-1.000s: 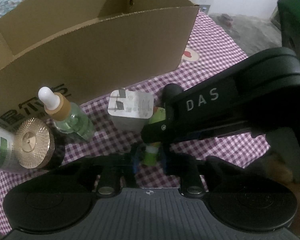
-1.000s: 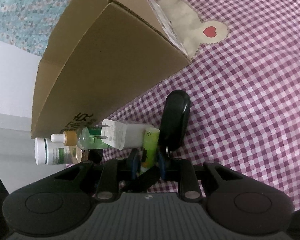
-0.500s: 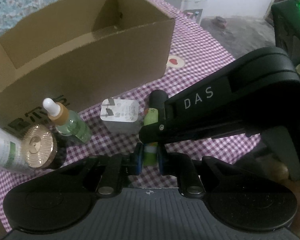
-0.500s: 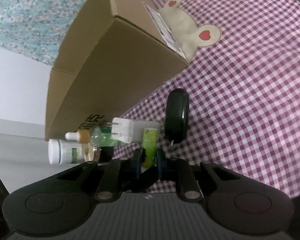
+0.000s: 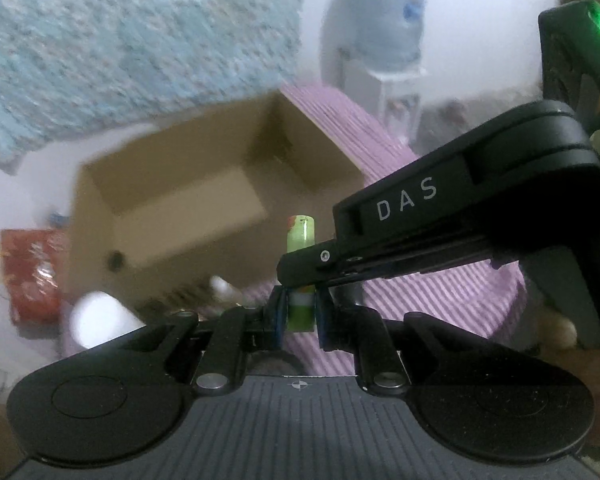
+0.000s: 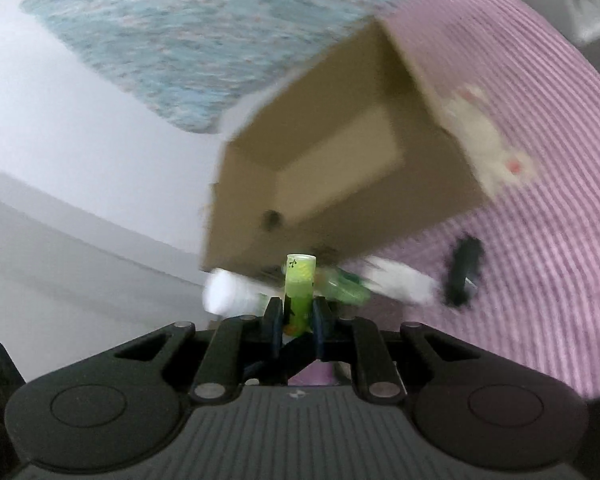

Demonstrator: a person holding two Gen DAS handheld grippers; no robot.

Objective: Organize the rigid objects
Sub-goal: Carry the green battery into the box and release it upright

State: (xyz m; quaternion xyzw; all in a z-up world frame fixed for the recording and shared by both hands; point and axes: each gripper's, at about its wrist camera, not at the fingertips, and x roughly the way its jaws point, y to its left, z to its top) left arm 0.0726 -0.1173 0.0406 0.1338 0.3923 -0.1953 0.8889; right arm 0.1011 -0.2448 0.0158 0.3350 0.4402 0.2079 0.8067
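Note:
Both grippers are shut on the same small green tube [image 5: 299, 240], which also shows in the right wrist view [image 6: 299, 280], held upright in the air. My left gripper [image 5: 299, 312] clamps its lower end. My right gripper [image 6: 298, 314] clamps it too, and its black arm crosses the left wrist view from the right. The open cardboard box [image 5: 204, 208] lies ahead and below, and its inside looks empty [image 6: 340, 184]. Both views are blurred by motion.
On the purple checked cloth [image 6: 540, 240] in front of the box lie a white tube [image 6: 228, 296], a green dropper bottle [image 6: 344, 286], a white charger [image 6: 400, 280] and a black key fob [image 6: 462, 272]. A water dispenser [image 5: 380, 40] stands behind.
Both grippers have risen together with the green tube, lifting it off the cloth. The box and the other items now lie lower and farther away.

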